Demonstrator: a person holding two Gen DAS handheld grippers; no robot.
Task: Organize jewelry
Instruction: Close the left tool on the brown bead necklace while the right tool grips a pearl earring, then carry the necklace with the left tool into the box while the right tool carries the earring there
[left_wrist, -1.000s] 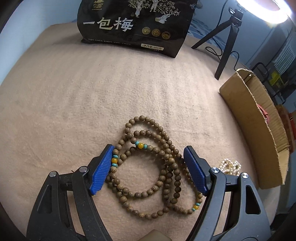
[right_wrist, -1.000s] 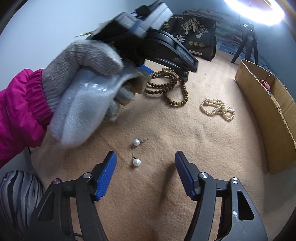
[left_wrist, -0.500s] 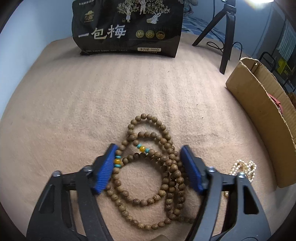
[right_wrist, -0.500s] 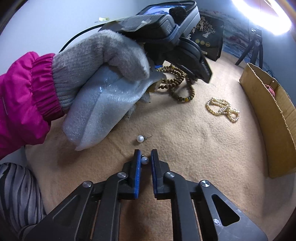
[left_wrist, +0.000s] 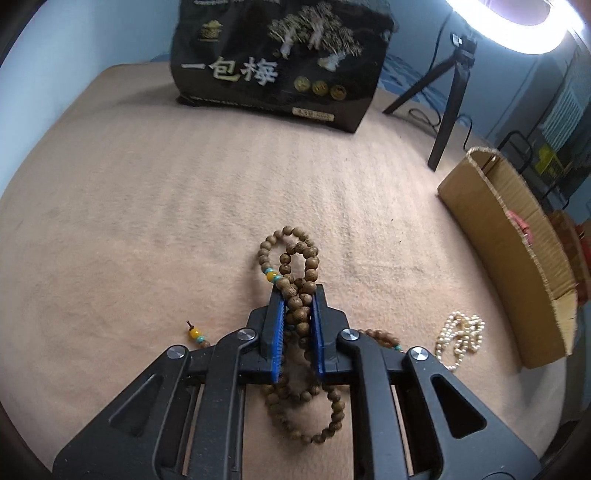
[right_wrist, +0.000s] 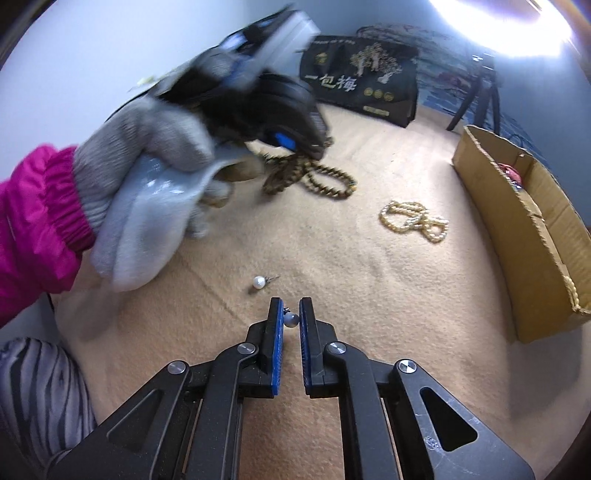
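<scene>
My left gripper (left_wrist: 298, 295) is shut on the brown wooden bead necklace (left_wrist: 295, 266), bunched between its blue pads, with loops spilling out front and back onto the tan blanket. In the right wrist view the necklace (right_wrist: 325, 177) hangs from that gripper (right_wrist: 314, 147), blurred. My right gripper (right_wrist: 291, 310) is shut on a pearl earring (right_wrist: 291, 319). A second pearl earring (right_wrist: 259, 283) lies just ahead and left of it. A cream pearl necklace (right_wrist: 413, 219) lies to the right; it also shows in the left wrist view (left_wrist: 460, 338).
An open cardboard box (right_wrist: 524, 229) stands along the right edge; it also shows in the left wrist view (left_wrist: 509, 243). A black printed bag (left_wrist: 280, 62) stands at the back. A tripod (left_wrist: 448, 99) and ring light are at the back right.
My left gripper closed on the wooden bead necklace and bunched it up. My right gripper stayed shut on the pearl earring.
</scene>
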